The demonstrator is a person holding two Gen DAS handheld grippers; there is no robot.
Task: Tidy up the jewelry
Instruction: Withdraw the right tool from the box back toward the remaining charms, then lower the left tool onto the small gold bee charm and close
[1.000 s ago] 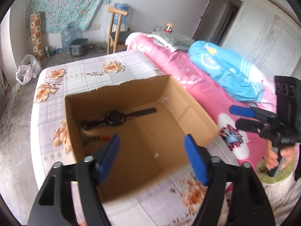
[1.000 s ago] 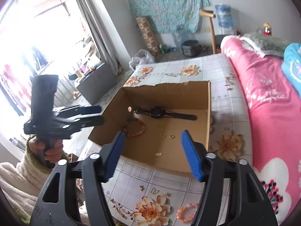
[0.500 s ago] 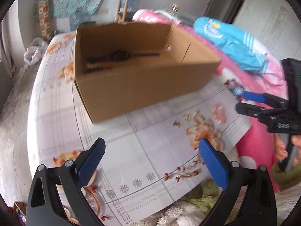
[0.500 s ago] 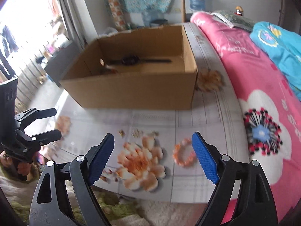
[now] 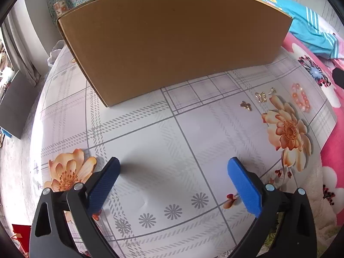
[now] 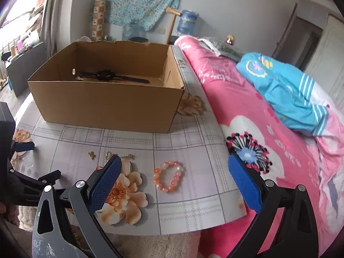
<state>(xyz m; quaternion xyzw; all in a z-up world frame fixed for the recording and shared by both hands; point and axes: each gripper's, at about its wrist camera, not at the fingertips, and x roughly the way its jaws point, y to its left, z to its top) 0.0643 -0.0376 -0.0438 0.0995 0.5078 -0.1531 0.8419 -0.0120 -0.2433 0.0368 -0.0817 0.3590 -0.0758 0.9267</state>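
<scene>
An open cardboard box [image 6: 107, 105] stands on the flowered tablecloth [image 5: 150, 133] with a black watch [image 6: 107, 76] inside. In front of it lie a pink-orange bead bracelet [image 6: 168, 178] and three small gold butterfly charms [image 6: 92, 155]. My right gripper [image 6: 175, 158] hovers low over the bracelet, jaws opening wide, nothing pressed between them. My left gripper [image 5: 174, 161] is open and empty over bare cloth, facing the box's front wall [image 5: 172, 38]. From there the charms [image 5: 246, 105] and the bracelet [image 5: 301, 100] lie to the right. In the right wrist view the left gripper [image 6: 38, 161] shows at the left edge.
A bed with a pink flowered blanket [image 6: 268, 129] and a blue cover [image 6: 290, 94] runs along the table's right side. The table's near edge is just below both grippers. A dark cabinet [image 6: 23, 68] stands at the far left.
Both grippers have come down from above the box to low over the cloth in front of it. Both pairs of jaws have spread wider. The box's inside is now hidden from the left wrist view.
</scene>
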